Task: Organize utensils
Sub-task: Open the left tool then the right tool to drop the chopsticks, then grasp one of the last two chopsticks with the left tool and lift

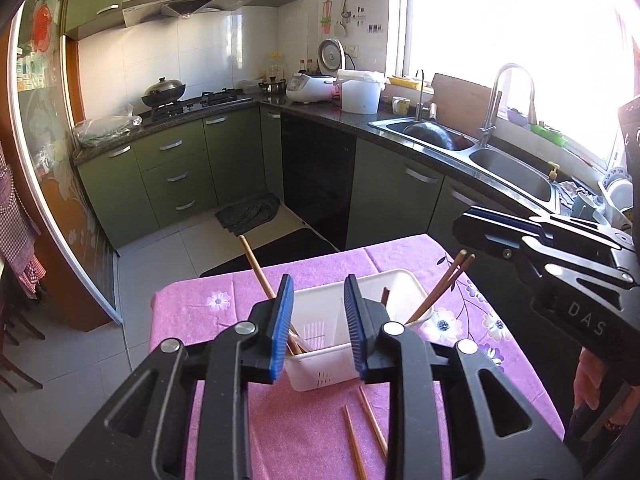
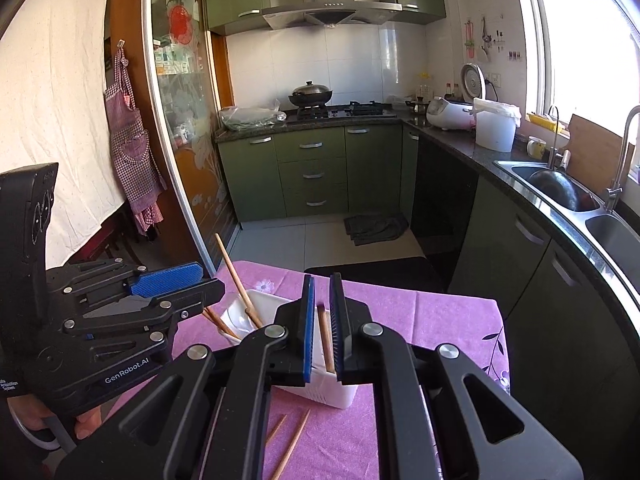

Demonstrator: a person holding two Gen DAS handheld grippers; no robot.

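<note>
A white plastic utensil holder (image 1: pixel 320 354) (image 2: pixel 332 390) stands on the pink flowered tablecloth (image 1: pixel 224 300) (image 2: pixel 440 320). Wooden chopsticks lean out of it: one long one (image 1: pixel 256 266) (image 2: pixel 236 276) to the left, a pair (image 1: pixel 448 284) to the right. Two chopsticks (image 1: pixel 364 432) (image 2: pixel 292 440) lie loose on the cloth in front of the holder. My left gripper (image 1: pixel 318 328) is open and empty, just above the holder. My right gripper (image 2: pixel 322 328) has its jaws narrowly apart with an upright chopstick (image 2: pixel 327 340) between them over the holder; contact is unclear.
The small table sits in a kitchen with green cabinets. A steel double sink (image 1: pixel 508 168) with a tap and a dish rack is on the right counter. A stove with a wok (image 1: pixel 164 92) is at the back. A dark floor mat (image 1: pixel 248 212) lies beyond the table.
</note>
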